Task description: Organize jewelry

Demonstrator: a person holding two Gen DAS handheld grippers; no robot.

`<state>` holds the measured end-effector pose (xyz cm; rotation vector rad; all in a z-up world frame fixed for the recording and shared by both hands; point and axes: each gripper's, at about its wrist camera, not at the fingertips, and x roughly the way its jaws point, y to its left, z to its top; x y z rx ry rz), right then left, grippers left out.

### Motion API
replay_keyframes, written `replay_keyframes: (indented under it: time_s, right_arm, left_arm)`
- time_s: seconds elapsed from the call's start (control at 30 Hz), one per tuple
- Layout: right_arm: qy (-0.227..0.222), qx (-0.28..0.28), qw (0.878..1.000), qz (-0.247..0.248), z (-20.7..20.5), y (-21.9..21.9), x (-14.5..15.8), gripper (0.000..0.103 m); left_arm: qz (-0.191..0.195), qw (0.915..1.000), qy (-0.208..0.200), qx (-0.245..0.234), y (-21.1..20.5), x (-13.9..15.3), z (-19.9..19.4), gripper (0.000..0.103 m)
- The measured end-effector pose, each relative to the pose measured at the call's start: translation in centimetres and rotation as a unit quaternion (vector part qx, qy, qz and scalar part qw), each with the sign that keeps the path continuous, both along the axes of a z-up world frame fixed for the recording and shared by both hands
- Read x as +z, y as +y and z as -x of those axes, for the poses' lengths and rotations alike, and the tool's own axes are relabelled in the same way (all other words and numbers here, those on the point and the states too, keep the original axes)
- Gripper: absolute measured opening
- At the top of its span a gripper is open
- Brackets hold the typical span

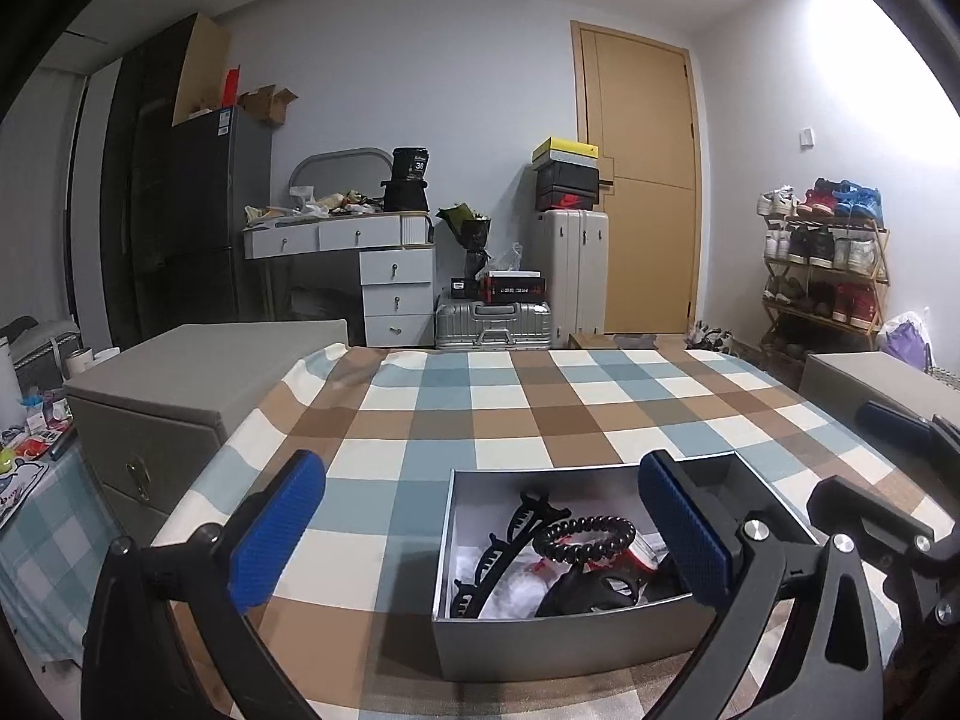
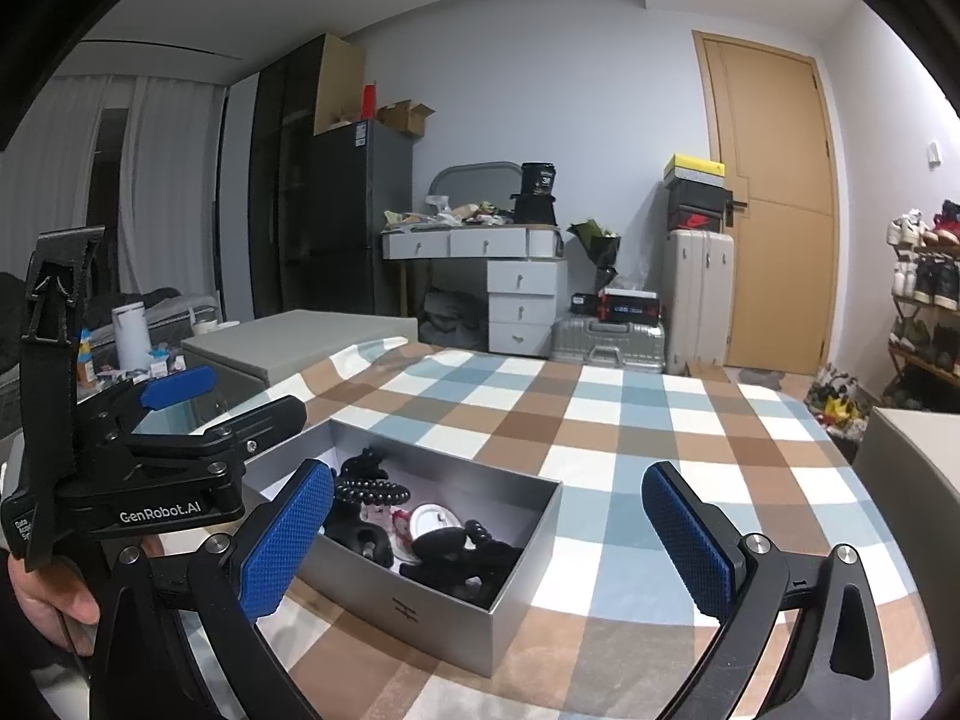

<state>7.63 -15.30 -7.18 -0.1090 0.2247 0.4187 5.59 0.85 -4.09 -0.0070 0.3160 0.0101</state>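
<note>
From the left wrist we see our left gripper [image 1: 480, 531] spread wide and empty over the near left part of the grey box [image 1: 558, 642], which sits on the checked cloth [image 1: 480, 414] and holds a black bead bracelet [image 1: 585, 537] and black hair clips [image 1: 528, 516]. From the right wrist, our right gripper [image 2: 486, 540] is likewise wide and empty, with the box just left of centre between its fingers and the left gripper [image 2: 198, 414] above the box's left end.

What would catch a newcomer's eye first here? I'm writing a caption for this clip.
First, the open grey box on the checked tablecloth, holding black hair clips and a beaded bracelet. Next, the blue-padded grippers: the left gripper hangs open at the box, and the right gripper is open beside it. Behind stands a tan door.
</note>
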Motion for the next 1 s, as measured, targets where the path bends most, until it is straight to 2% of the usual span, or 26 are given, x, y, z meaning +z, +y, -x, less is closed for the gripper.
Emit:
replay_keyframes:
  time_s: [1.0]
  right_arm:
    - [0.005,-0.008,1.0,-0.002,-0.29,-0.07,-0.11,0.103]
  left_arm:
    - [0.0,1.0,0.0,0.0,-0.01,0.08,0.07,0.102]
